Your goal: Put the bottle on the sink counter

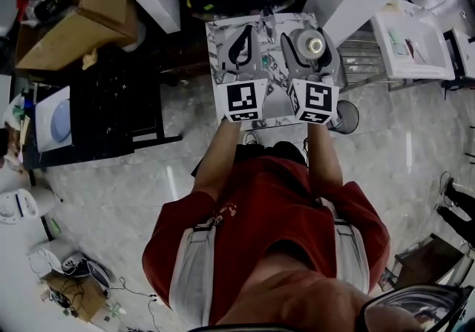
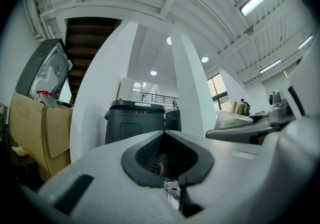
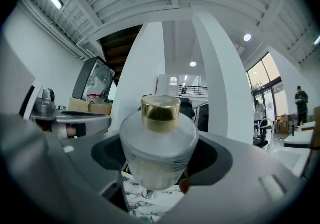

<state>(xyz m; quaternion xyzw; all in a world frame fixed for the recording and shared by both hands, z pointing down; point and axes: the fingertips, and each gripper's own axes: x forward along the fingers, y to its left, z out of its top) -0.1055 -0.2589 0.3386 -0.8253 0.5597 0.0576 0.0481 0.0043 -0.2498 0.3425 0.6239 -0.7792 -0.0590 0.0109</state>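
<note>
The bottle point(image 1: 315, 44), frosted with a gold cap, sits upright between the jaws of the right gripper point(image 1: 306, 33), seen from above in the head view. The person in a red shirt point(image 1: 274, 204) holds that gripper out in front, with the left gripper point(image 1: 247, 30) just beside it, and the two marker cubes point(image 1: 245, 100) nearly touch. A marble-patterned surface point(image 1: 219, 41) shows under both grippers; I cannot tell what it belongs to. A cardboard box point(image 1: 82, 11) stands well off to the left, on the floor.

In the left gripper view the jaws are closed tip to tip, with nothing between them. Past them stands a dark bin point(image 2: 134, 123) between white pillars point(image 2: 192, 87), and the other gripper shows at the right edge.

In the right gripper view the bottle fills the middle. Both dark pads point(image 3: 112, 153) press against its rounded frosted body, so this gripper is clamped on it. The gold cap rises above the jaws, and a patch of the marbled pattern shows beneath the bottle's base
</note>
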